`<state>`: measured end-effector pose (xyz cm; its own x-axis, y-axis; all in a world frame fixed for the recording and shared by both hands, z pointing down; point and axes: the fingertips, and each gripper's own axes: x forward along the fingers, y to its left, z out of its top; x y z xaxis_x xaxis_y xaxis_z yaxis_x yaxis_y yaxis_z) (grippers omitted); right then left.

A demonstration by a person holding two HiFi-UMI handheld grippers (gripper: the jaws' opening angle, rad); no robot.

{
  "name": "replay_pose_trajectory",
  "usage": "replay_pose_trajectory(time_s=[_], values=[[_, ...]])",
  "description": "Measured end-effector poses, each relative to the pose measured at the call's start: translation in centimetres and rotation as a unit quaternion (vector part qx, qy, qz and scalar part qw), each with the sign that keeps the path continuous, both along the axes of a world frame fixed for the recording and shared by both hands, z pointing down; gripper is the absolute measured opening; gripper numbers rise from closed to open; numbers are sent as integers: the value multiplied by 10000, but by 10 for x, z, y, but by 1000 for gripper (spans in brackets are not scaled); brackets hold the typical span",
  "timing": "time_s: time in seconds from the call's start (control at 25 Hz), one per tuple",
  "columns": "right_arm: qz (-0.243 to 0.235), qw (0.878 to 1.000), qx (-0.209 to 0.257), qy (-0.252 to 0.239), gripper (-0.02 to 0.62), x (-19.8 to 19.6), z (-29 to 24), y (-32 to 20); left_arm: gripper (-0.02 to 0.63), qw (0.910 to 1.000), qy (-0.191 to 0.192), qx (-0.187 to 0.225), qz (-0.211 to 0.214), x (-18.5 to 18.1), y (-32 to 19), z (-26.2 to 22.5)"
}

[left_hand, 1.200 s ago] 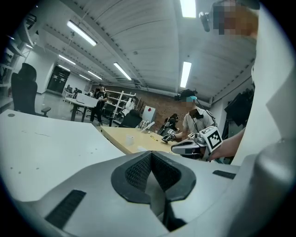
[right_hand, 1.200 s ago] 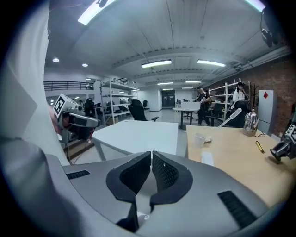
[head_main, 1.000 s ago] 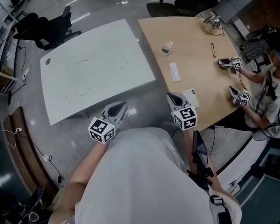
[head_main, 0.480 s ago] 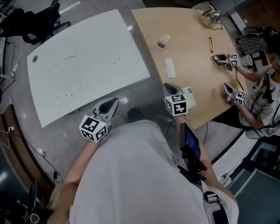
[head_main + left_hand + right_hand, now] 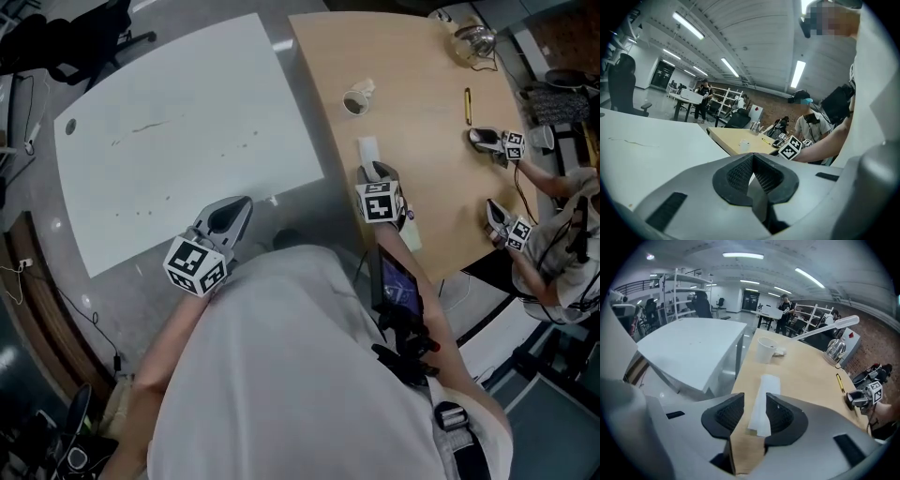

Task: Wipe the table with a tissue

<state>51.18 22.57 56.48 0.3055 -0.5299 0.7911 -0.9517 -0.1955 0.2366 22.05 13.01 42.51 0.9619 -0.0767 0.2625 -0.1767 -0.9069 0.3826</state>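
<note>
Now the right gripper (image 5: 753, 414), its jaws just opened and apart, frames the near end of the tissue (image 5: 765, 394), flat on the wooden table (image 5: 811, 376) and unpinched, while the left gripper (image 5: 751, 164) seems closed and empty; closing too high could merely push the thin tissue away.

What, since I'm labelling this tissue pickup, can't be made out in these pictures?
- Head view: near end of the tissue, hidden by the right gripper, whose jaws have just been opening with it between them.
- Right gripper view: whether the jaws touch the wooden table, hidden by the gripper's own body.
- Head view: cup contents, too small.
- Head view: marks on the white table, too faint.
</note>
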Motion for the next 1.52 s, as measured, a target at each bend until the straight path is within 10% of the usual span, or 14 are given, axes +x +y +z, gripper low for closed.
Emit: replay_pose_trajectory(time_s=[0.88, 1.24, 1.52], values=[[-457, 9890, -1140, 823, 94, 39, 39, -3, 6, 9995, -170, -173, -177, 30, -29, 3], [255, 9991, -195, -282, 75, 44, 12, -10, 6, 9990, -210, -165, -350, 25, -40, 3], [-102, 9871, 781, -1396, 75, 3, -26, -39, 6, 9987, -250, -123, -427, 33, -44, 2]])
